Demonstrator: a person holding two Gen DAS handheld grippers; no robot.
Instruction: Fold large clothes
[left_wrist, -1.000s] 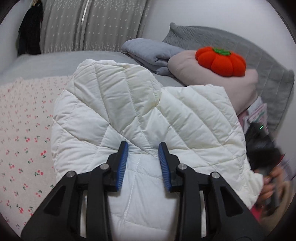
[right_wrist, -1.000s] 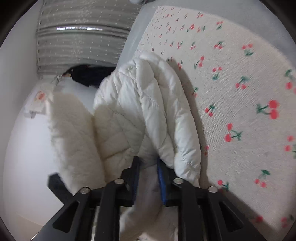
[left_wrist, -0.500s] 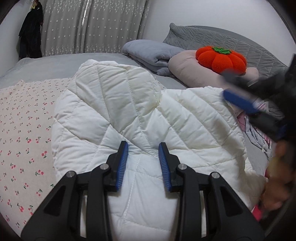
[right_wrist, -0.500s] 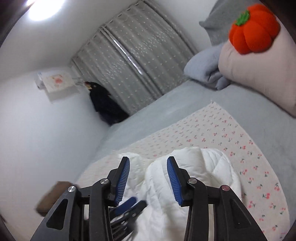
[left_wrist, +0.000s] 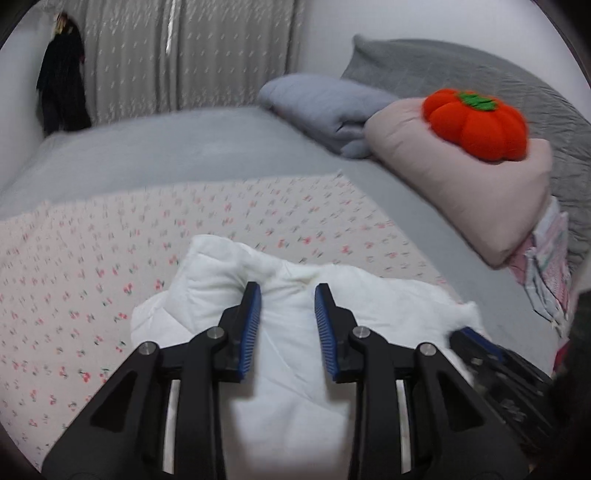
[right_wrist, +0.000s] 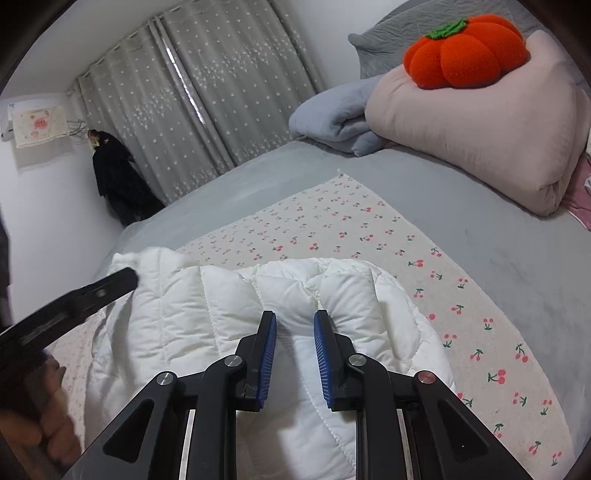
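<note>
A white quilted puffer jacket (left_wrist: 288, 332) lies folded into a compact bundle on the cherry-print sheet (left_wrist: 110, 240); it also shows in the right wrist view (right_wrist: 207, 314). My left gripper (left_wrist: 287, 295) is open, its blue pads over the jacket's top with nothing clamped. My right gripper (right_wrist: 294, 321) is open over the jacket's near edge. The right gripper shows at the lower right of the left view (left_wrist: 491, 354), and the left gripper's arm at the left of the right view (right_wrist: 74, 299).
A pink folded duvet (right_wrist: 480, 125) with an orange pumpkin cushion (right_wrist: 465, 51) lies at the back right, beside a grey-blue blanket (right_wrist: 332, 118). Grey sheet (right_wrist: 498, 251) borders the cherry sheet. Grey curtains (right_wrist: 207, 92) and dark hanging clothes (right_wrist: 114, 177) stand behind.
The right gripper let go of the jacket and swung round to face the bed head. The left view pulled back and tilted up, so less of the jacket shows.
</note>
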